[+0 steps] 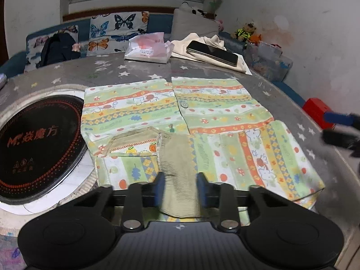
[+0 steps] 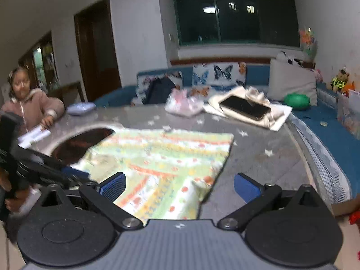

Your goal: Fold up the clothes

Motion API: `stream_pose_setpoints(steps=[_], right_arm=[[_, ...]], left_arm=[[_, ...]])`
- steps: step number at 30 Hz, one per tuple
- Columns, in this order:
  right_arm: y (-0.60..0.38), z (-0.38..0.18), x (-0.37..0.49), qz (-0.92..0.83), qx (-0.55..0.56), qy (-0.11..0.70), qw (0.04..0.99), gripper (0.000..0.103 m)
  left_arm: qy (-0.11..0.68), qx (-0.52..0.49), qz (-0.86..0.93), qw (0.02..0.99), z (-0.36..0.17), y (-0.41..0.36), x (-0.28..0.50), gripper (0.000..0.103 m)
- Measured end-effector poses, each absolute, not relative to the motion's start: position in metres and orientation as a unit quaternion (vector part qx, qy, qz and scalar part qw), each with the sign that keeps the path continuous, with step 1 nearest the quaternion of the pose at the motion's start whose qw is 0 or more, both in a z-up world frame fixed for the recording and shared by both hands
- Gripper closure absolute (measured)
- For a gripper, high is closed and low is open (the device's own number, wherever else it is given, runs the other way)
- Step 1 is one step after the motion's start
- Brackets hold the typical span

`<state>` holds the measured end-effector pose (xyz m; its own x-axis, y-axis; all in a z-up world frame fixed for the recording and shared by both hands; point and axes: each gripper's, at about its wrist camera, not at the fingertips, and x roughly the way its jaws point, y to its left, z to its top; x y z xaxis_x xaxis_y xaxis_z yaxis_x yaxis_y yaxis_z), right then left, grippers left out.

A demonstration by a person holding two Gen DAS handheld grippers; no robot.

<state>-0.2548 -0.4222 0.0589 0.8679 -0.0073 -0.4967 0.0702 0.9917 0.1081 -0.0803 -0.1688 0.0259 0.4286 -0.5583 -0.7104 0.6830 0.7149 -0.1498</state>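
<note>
Left gripper clamping shirt cuff, right gripper open

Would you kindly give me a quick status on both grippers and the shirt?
Left gripper astride the ribbed cuff, not clearly clamped. Right gripper open, empty. Patterned shirt flat on table, sleeve folded across. Induction hob beside the shirt.

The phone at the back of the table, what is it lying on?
The phone lies on a cream cloth, spread over the starry table. Whatever is beneath that cloth is covered.
</note>
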Motion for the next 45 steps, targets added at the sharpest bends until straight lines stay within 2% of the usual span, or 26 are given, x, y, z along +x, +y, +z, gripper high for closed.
stream_pose_setpoints(steps=[3, 10, 15, 19, 21, 23, 30, 35, 45], right_arm=[[-0.425, 0.05, -0.243, -0.041, 0.051, 0.269, 0.961, 0.0], [-0.432, 0.03, -0.215, -0.089, 0.028, 0.298, 0.95, 0.0], [-0.439, 0.021, -0.209, -0.13, 0.016, 0.312, 0.941, 0.0], [-0.445, 0.013, -0.205, -0.163, 0.007, 0.323, 0.932, 0.0], [-0.445, 0.016, -0.207, -0.176, 0.003, 0.315, 0.933, 0.0], [-0.442, 0.018, -0.206, -0.174, -0.004, 0.307, 0.935, 0.0], [-0.432, 0.01, -0.19, -0.169, -0.038, 0.326, 0.929, 0.0], [-0.419, 0.019, -0.21, -0.151, -0.06, 0.313, 0.936, 0.0], [-0.387, 0.013, -0.256, -0.131, -0.141, 0.314, 0.93, 0.0]], left_arm=[[0.383, 0.064, -0.373, 0.843, 0.034, -0.164, -0.082, 0.088], [0.346, 0.057, -0.381, 0.855, 0.059, -0.156, -0.098, 0.09], [0.351, 0.067, -0.368, 0.858, 0.055, -0.155, -0.093, 0.09], [0.363, 0.08, -0.361, 0.855, 0.047, -0.156, -0.089, 0.087], [0.366, 0.089, -0.356, 0.855, 0.044, -0.156, -0.088, 0.079], [0.369, 0.098, -0.351, 0.855, 0.042, -0.157, -0.087, 0.077], [0.356, 0.115, -0.34, 0.863, 0.047, -0.155, -0.087, 0.076], [0.345, 0.104, -0.363, 0.86, 0.054, -0.155, -0.092, 0.076], [0.358, 0.143, -0.397, 0.833, 0.028, -0.173, -0.104, 0.074]])
